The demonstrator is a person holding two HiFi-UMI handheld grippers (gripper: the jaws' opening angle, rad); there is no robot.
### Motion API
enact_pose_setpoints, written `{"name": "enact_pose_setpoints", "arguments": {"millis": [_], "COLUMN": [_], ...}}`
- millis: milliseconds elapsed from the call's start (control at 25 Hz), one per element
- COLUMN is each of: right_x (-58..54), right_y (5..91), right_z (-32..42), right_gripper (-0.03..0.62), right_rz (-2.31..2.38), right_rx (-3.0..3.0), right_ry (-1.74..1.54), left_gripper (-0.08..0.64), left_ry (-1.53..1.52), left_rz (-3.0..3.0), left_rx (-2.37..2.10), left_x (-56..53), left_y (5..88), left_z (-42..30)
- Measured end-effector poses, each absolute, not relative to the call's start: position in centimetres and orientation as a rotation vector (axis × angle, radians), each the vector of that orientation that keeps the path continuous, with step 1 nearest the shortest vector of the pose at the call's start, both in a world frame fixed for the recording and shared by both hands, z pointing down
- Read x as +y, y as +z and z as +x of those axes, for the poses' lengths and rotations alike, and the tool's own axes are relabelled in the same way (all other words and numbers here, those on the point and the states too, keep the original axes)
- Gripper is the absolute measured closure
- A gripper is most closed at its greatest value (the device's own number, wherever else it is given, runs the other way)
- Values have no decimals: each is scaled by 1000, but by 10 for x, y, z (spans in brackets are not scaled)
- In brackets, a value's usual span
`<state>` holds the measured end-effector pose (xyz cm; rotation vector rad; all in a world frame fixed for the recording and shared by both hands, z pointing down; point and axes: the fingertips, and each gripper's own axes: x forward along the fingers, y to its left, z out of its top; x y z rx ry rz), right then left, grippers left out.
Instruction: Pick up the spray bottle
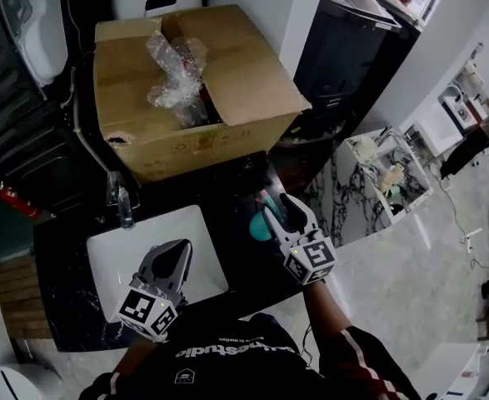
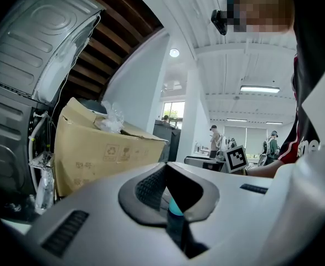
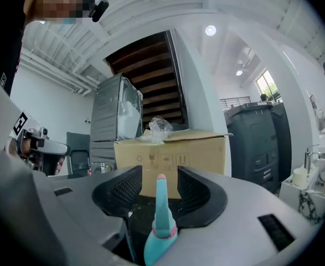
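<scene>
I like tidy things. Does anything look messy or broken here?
The cardboard box behind the sink sits open, crumpled clear plastic bulging out of its top, and its front left corner looks torn.

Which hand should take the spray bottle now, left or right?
Right. The right tool already has its open jaws on either side of the teal spray bottle, pads not pressing. The left tool is over the white sink, away from it.
</scene>
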<state>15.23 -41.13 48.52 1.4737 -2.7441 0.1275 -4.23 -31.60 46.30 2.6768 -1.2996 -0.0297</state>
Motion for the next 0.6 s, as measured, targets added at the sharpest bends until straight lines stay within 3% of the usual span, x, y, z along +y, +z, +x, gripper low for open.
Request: {"name": "enact_pose_setpoints", "arguments": {"millis": [600], "right_x": [-437], "right_y": [529], "right_z": [144], "right_gripper": [396], "right_rz": [1409], "right_rx": [-2694], "right_ry": [164], "left_gripper": [545], "left_ry": [13], "left_rz": [2628], "left_rx": [-1335], "left_x": [-329], "left_y": [476], "left_z": [-45]}}
